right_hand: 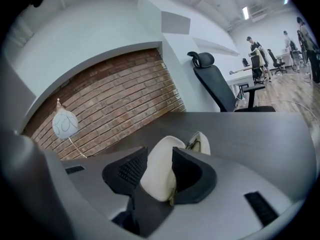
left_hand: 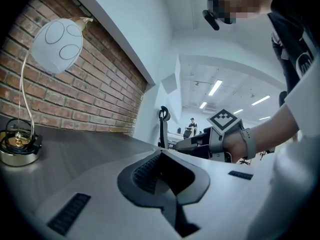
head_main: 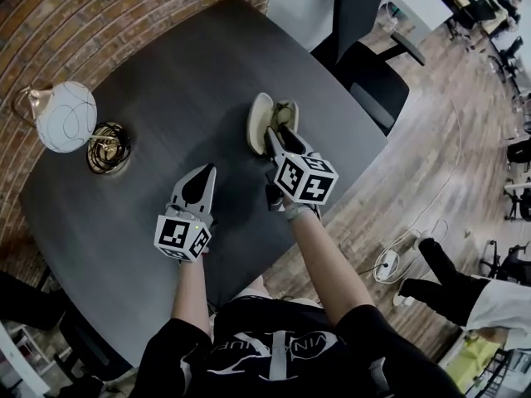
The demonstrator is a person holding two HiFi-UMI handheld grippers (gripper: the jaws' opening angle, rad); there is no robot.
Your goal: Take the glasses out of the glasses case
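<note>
The cream glasses case (head_main: 264, 116) lies open on the dark table (head_main: 166, 98), and the glasses (head_main: 285, 114) show inside its right half. My right gripper (head_main: 272, 137) points down at the near end of the case. In the right gripper view the jaws of this gripper (right_hand: 159, 153) stand wide on either side of the case's raised half (right_hand: 161, 174), and the other half with the glasses (right_hand: 200, 143) lies behind. My left gripper (head_main: 207, 173) hovers left of the case, its tips together with nothing in them (left_hand: 161, 155).
A lamp with a white globe (head_main: 66, 116) and a brass base (head_main: 108, 148) stands at the table's left, near the brick wall. A black office chair (head_main: 365, 48) stands past the far right edge. Cables and a power strip (head_main: 388, 264) lie on the floor.
</note>
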